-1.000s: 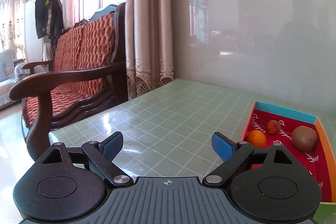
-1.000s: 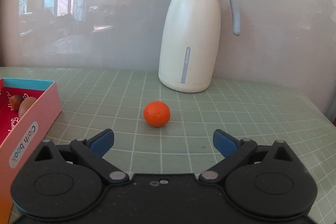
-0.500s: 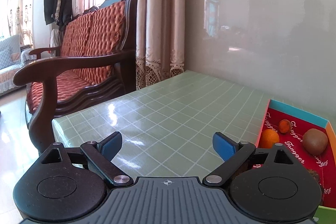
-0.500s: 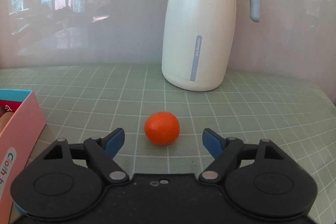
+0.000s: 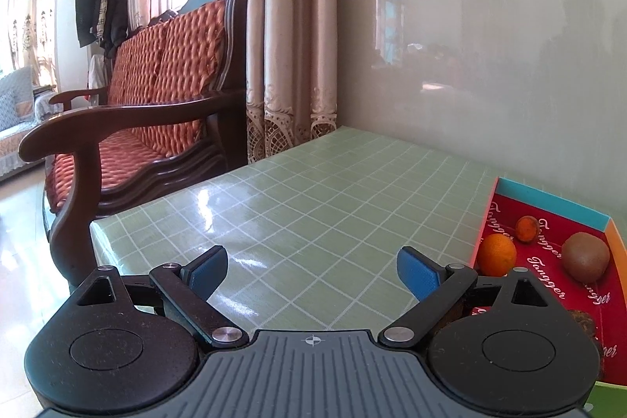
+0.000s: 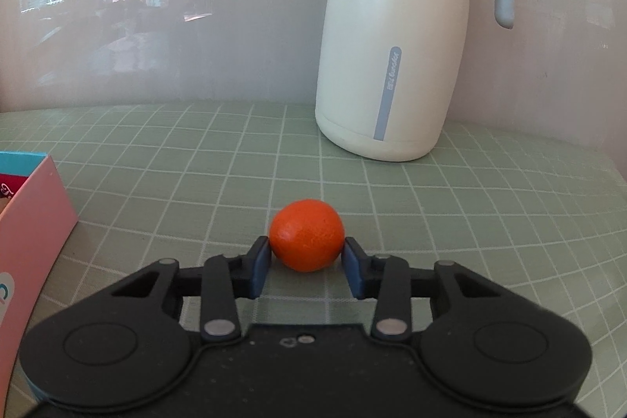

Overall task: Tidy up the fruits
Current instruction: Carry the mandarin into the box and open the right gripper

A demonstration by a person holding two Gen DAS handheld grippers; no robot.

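My right gripper (image 6: 306,253) has just been closing, pads now against the tangerine (image 6: 306,240); the left gripper (image 5: 312,271) gapes. "Tongger" repeats inside the box (image 5: 548,253), lower right, on the green grid tablecloth (image 5: 313,206).

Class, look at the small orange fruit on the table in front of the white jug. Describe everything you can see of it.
The mandarin is small, round and bright orange, with finely dimpled, slightly glossy peel, whole and unpeeled. It sits on the green checked tablecloth, in front of the jug and apart from it, right of the pink box. The right tongs have just been closing; their blue pads now touch its two sides.
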